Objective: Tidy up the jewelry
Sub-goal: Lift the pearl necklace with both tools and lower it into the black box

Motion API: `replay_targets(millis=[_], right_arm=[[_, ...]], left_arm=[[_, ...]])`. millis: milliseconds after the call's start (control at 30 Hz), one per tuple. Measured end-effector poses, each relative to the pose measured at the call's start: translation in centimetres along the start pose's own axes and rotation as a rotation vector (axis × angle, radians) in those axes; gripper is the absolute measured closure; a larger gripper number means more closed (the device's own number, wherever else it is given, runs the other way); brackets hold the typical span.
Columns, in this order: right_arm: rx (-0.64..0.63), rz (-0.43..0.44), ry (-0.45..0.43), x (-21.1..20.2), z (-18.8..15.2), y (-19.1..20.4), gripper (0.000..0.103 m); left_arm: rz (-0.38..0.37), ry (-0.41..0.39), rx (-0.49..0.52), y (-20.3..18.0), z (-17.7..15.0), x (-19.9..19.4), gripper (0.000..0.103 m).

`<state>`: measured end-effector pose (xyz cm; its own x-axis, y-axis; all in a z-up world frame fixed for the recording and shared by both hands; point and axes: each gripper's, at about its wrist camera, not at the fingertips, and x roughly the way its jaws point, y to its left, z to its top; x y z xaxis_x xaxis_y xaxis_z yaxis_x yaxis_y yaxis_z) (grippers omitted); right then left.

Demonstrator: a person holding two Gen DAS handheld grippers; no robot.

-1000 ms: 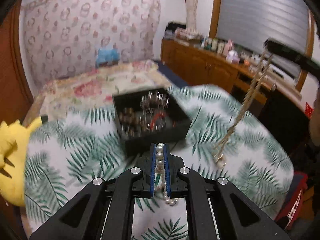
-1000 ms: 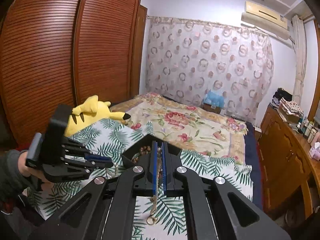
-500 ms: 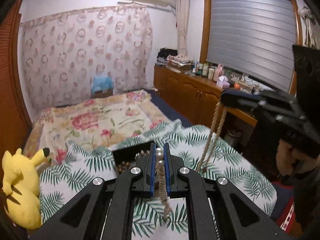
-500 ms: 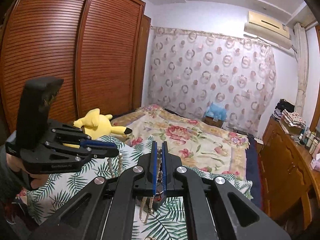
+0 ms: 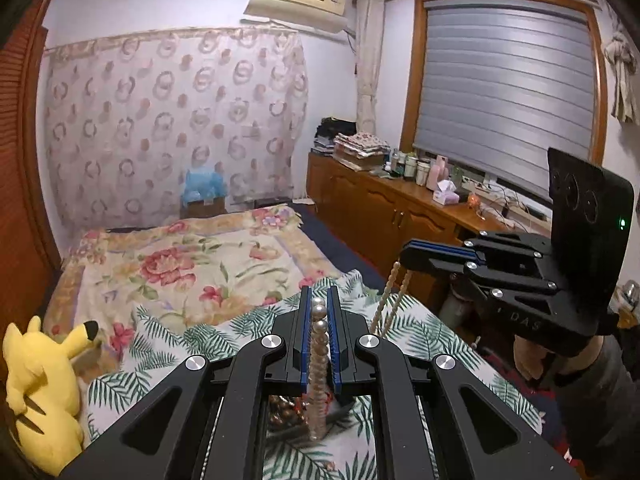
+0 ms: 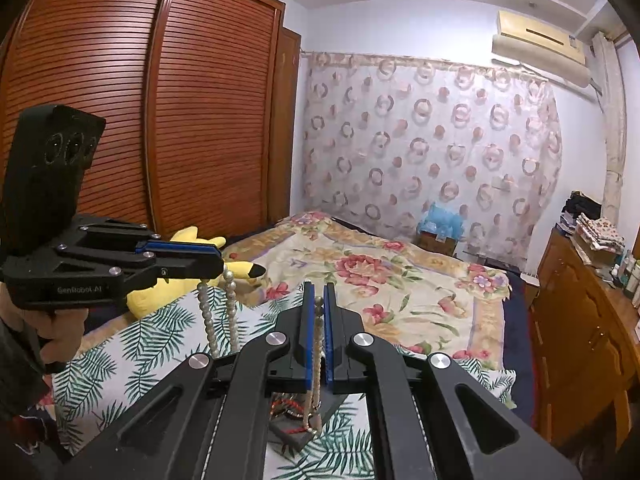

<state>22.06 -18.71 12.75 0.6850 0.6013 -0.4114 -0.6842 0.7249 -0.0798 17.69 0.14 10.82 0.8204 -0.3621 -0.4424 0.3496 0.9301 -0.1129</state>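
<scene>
A: OK, layout? Bed (image 5: 168, 256), leaf-print cloth (image 5: 424, 332), then?

B: Black jewelry box (image 6: 292, 430) low on the cloth, under both claws. Left claw (image 5: 319, 312) pinches a pearl necklace (image 5: 319, 364); right claw (image 6: 318, 308) pinches a finer bead strand (image 6: 316, 384).

A: Axis?

B: Both hang plumb, tails near the box. Probably lower next.

A plush toy (image 5: 38, 384) lies left of the jewelry box (image 6: 304, 420) on the bed (image 5: 192, 256).
</scene>
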Motion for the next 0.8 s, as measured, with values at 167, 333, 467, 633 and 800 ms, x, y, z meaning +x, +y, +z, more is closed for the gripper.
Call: replay_targets(millis=[167, 333, 467, 633, 800], right_arm=[[0.005, 0.021, -0.006, 1.1, 0.9, -0.6, 0.098], [0.018, 0.044, 0.023, 2.9, 0.3, -0.9, 0.098], [0.028, 0.055, 0.065, 4.8, -0.8, -0.9, 0.098], [0.049, 0.078, 0.145, 7.5, -4.0, -0.2, 0.098], [0.09, 0.099, 0.213, 9.8, -7.0, 0.0, 0.098]], left_arm=[[0.004, -0.001, -0.001, 1.0, 0.9, 1.1, 0.096], [0.018, 0.046, -0.012, 2.1, 0.1, 3.3, 0.096], [0.042, 0.103, -0.019, 3.3, -1.7, 5.5, 0.096], [0.064, 0.171, -0.039, 4.4, -4.4, 7.6, 0.096], [0.085, 0.227, -0.057, 5.0, -7.1, 9.1, 0.096]])
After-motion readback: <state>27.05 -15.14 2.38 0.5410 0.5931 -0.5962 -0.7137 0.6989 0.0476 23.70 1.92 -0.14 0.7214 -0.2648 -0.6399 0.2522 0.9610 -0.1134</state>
